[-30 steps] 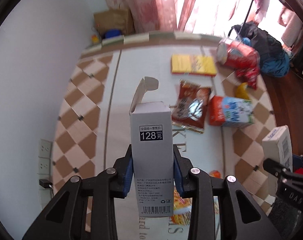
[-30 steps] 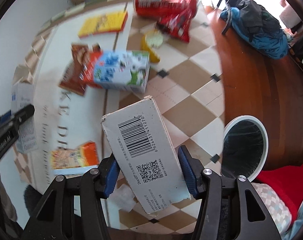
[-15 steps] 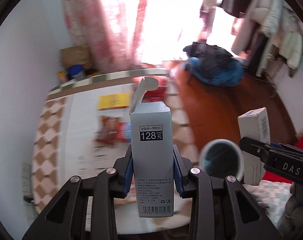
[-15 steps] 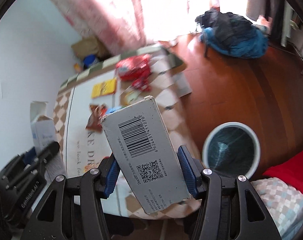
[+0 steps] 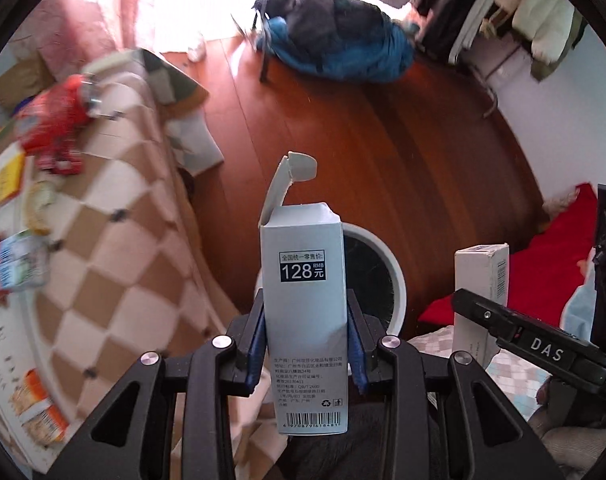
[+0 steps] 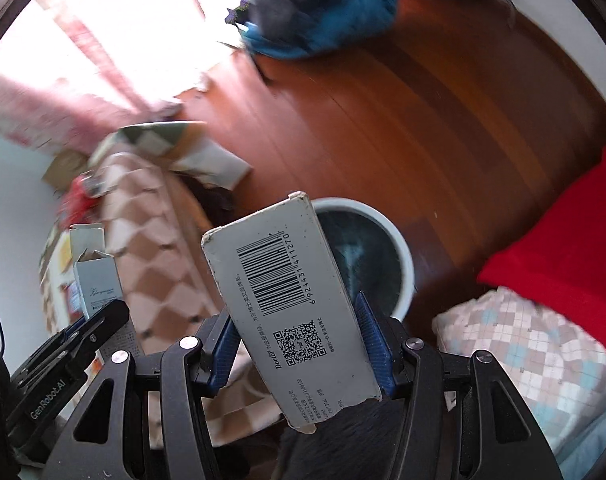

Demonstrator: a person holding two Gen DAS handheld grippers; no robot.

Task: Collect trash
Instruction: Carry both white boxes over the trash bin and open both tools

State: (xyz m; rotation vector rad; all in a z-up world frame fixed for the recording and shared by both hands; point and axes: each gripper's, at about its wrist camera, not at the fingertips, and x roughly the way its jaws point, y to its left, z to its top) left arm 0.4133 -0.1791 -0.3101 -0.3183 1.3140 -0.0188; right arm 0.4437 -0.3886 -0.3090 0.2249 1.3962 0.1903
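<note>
both hands are loaded. the left gripper (image 5: 305, 344) is clamped on an upright pale box with the price label (image 5: 303, 280), top flap standing open, its blue pads (image 5: 256, 344) pressed to the narrow sides. the right gripper (image 6: 299, 340) is closed around a grey barcode carton (image 6: 291, 304), which sits tilted between the jaws. both boxes hang in the air in front of the white bin (image 6: 399, 256) on the wooden floor (image 5: 383, 140), which shows just behind each box. this looks like the carry-to-bin step, drop not yet made. over on the checked tablecloth (image 5: 115, 248) a red snack bag (image 5: 59, 116) and other wrappers are waiting. next, i'd say, each box needs bringing squarely over the bin mouth before the jaws let go, one at a time, so neither catches the rim and tumbles onto the floor.
</note>
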